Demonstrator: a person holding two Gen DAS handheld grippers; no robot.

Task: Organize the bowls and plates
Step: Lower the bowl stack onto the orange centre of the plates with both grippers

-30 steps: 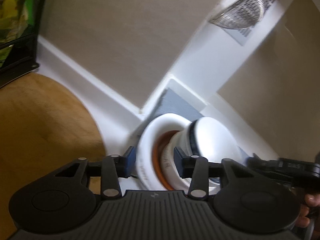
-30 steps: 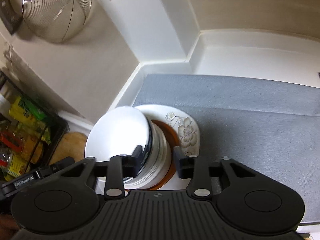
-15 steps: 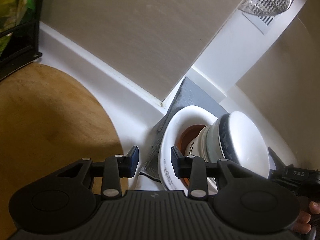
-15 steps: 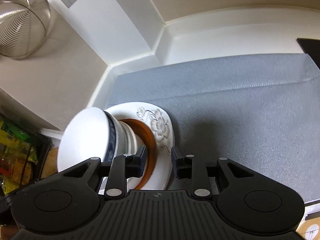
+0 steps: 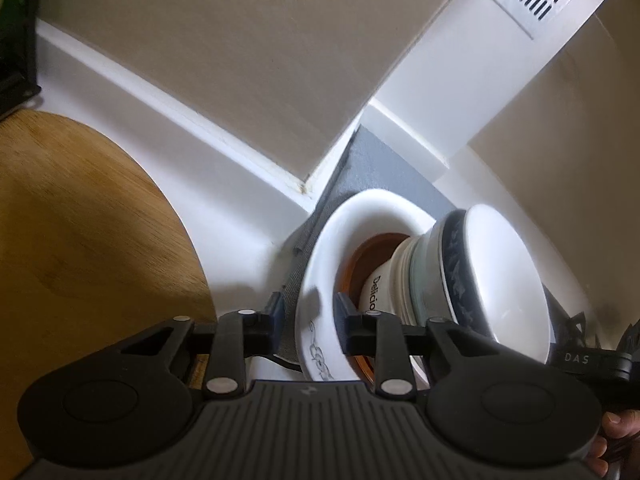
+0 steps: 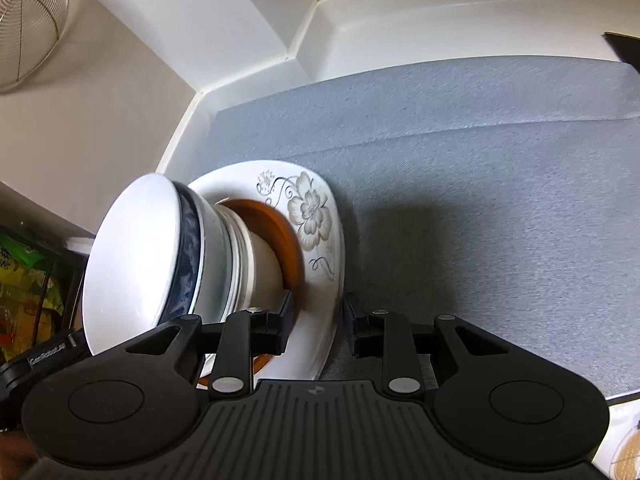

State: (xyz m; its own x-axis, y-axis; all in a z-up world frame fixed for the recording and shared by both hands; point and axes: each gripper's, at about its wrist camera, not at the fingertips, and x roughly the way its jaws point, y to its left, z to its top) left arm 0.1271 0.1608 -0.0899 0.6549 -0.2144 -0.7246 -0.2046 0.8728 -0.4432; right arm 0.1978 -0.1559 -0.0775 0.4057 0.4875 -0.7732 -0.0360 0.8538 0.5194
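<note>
Wooden board (image 5: pixel 80 240), grey mat (image 6: pixel 460 160), wire strainer (image 6: pixel 24 28).

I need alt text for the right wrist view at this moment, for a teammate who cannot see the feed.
The right gripper straddles the rim of a white floral plate that carries an orange plate and a stack of bowls over a grey mat. Cream walls meet in the corner behind, and a wire basket hangs at upper left.
</note>
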